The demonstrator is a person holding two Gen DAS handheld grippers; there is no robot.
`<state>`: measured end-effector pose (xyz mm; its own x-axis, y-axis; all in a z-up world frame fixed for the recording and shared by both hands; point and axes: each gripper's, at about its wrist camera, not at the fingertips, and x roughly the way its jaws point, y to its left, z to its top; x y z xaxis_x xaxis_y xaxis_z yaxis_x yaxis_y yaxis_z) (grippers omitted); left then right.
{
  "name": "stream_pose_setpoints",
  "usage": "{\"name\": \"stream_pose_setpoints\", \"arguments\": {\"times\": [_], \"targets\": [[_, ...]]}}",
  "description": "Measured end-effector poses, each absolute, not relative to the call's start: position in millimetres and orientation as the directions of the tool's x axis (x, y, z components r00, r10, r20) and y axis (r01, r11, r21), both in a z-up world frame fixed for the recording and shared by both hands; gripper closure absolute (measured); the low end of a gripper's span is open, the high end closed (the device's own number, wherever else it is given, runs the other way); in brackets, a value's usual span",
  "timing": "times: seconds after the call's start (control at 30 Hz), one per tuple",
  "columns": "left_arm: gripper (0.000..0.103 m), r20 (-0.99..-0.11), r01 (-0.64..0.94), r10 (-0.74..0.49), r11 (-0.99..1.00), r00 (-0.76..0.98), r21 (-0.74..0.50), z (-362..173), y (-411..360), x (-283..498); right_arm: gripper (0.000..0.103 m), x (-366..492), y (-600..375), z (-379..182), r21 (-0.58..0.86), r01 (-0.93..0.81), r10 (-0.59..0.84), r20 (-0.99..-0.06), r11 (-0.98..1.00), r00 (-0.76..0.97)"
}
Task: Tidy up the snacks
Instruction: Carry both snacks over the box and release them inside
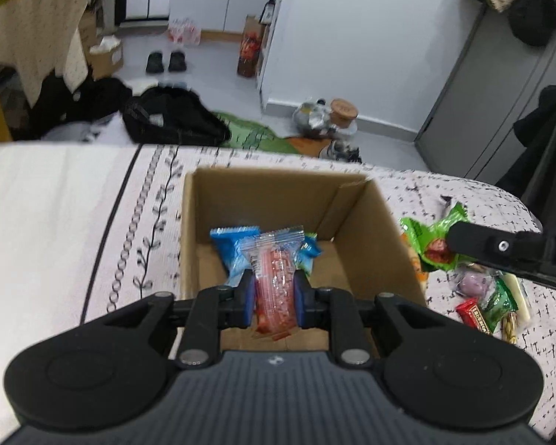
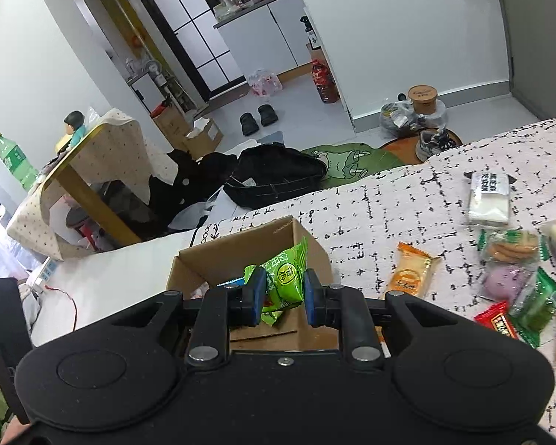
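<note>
While you hold both tools over the bed, the scene reads, placed against the cardboard box (image 1: pixel 278 200):
Left gripper (image 1: pixel 272 294): your pads are clamped on a red snack packet (image 1: pixel 274 285), upright above the box's near side.
Box contents: a blue packet (image 1: pixel 233 248) lies inside, behind the red one.
Right gripper (image 2: pixel 283 293): clamped on a green packet (image 2: pixel 285 278), over the box's right edge.
Loose snacks: an orange packet (image 2: pixel 407 274) just right of the box; a red packet (image 2: pixel 496 320) and purple treat (image 2: pixel 504 280) farther right.
</note>
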<state>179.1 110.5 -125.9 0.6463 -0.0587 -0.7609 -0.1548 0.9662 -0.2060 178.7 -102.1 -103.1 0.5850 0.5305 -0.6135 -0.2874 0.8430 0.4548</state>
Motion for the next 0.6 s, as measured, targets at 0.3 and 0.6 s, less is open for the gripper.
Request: {"name": "stream_pose_setpoints", "arguments": {"times": [0.3,0.6], "targets": [[0.081,-0.768,-0.177,-0.030,0.966,0.640,-0.186,-131,119,176,0.080,186,-85,-102,0.448,-0.305,0.536,-0.608,0.840,0.585],[0.064,-0.752,-0.159,-0.045,0.968,0.658,-0.197,-119,118,166,0.056,186,-85,-93,0.454,-0.331,0.554,-0.569,0.828,0.607]]}}
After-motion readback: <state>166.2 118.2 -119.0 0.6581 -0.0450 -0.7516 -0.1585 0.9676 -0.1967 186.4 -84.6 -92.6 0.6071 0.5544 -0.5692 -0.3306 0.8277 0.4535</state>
